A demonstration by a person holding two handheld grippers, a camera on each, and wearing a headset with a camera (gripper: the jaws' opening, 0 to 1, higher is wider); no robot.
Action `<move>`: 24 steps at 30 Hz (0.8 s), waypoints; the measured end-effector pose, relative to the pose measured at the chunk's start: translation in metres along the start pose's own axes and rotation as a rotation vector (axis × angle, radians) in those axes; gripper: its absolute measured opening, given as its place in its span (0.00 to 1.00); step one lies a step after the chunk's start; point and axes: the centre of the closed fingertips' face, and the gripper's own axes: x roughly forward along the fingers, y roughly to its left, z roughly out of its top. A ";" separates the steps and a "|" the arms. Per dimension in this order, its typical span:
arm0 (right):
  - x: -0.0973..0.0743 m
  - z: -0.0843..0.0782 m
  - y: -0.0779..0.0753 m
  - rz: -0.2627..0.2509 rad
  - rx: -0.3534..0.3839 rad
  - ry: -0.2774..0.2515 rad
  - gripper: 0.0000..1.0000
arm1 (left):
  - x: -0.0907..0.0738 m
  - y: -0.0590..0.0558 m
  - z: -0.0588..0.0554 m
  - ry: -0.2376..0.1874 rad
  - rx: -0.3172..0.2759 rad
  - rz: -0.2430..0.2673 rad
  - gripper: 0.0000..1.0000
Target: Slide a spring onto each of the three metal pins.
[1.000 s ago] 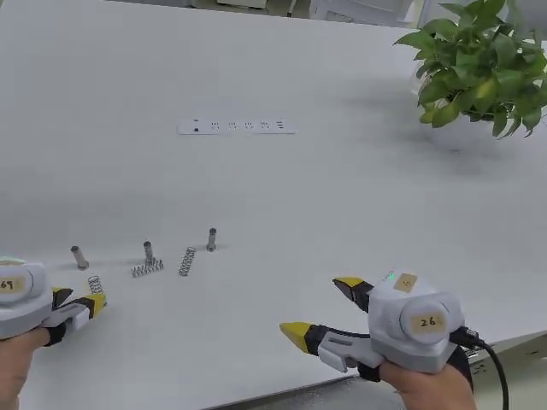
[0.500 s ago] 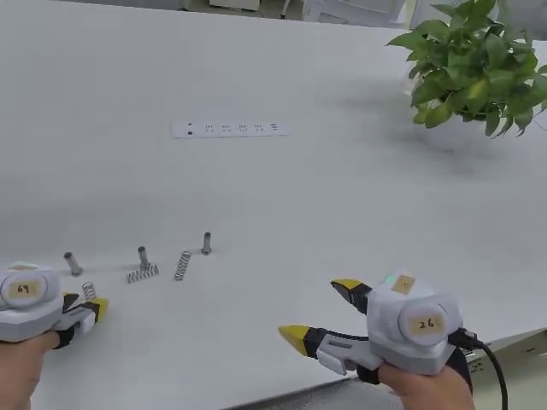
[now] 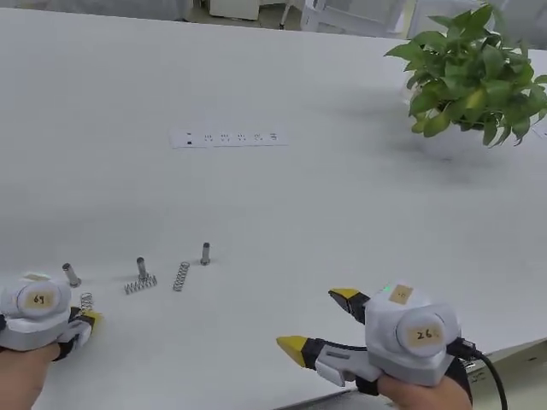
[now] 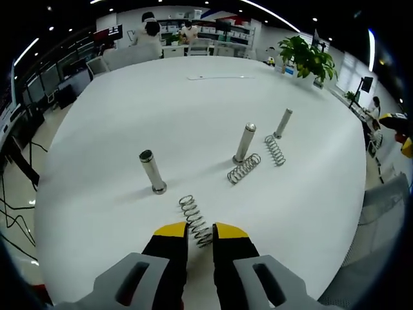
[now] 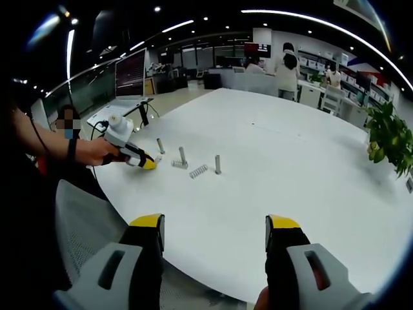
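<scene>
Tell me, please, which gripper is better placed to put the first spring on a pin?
Left. The left gripper has its jaws closed around the nearest spring, right beside a pin. The right gripper is open, empty, and far from them.

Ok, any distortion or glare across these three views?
Head view: soft even light, faint shadows by the small upright metal pins. Left gripper view: fisheye curves the white table, yet the thin coiled steel spring looks sharp. Right gripper view: bright ceiling strip lights glare.
</scene>
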 end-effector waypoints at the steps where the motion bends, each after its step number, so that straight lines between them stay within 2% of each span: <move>1: 0.001 0.001 0.001 0.003 -0.001 -0.001 0.62 | -0.001 0.001 -0.001 0.003 0.009 -0.001 0.04; 5: 0.004 0.002 0.004 0.015 -0.006 -0.002 0.62 | -0.005 0.000 -0.007 0.019 -0.017 -0.012 0.03; 13: 0.010 0.001 0.010 0.040 -0.015 -0.001 0.61 | -0.019 0.004 -0.004 -0.018 -0.036 -0.011 0.03; 19: 0.015 -0.001 0.014 0.061 -0.013 0.001 0.61 | -0.038 -0.012 -0.006 -0.044 -0.031 -0.030 0.03; 21: 0.017 -0.001 0.014 0.068 -0.008 -0.001 0.61 | -0.043 -0.018 -0.008 -0.051 -0.012 -0.036 0.03; 24: 0.020 0.000 0.016 0.082 -0.007 -0.003 0.60 | -0.049 -0.019 -0.009 -0.064 -0.028 -0.038 0.03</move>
